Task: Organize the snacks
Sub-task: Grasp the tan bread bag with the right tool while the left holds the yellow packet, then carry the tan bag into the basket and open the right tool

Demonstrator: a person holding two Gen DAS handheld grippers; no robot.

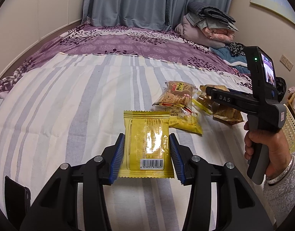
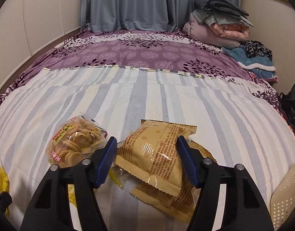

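My left gripper [image 1: 146, 152] is shut on a yellow snack packet [image 1: 146, 144] with a barcode, its blue pads pressing both long sides just above the striped sheet. My right gripper [image 2: 147, 159] is shut on a tan snack packet [image 2: 153, 154] that sits on top of more tan packets [image 2: 166, 202]. A clear bag of small biscuits [image 2: 74, 144] lies just left of it; it also shows in the left wrist view [image 1: 175, 95]. Another yellow packet [image 1: 185, 120] lies under that bag. The right gripper [image 1: 220, 96] shows at the right of the left wrist view, over the tan packets [image 1: 227, 115].
The snacks lie on a bed with a striped sheet [image 2: 166, 100] over a purple floral cover [image 2: 137, 52]. Folded bedding [image 2: 220, 25] and clothes [image 2: 253, 57] are piled at the far right. A white perforated basket [image 2: 285, 198] stands at the right edge; it also shows in the left wrist view [image 1: 292, 132].
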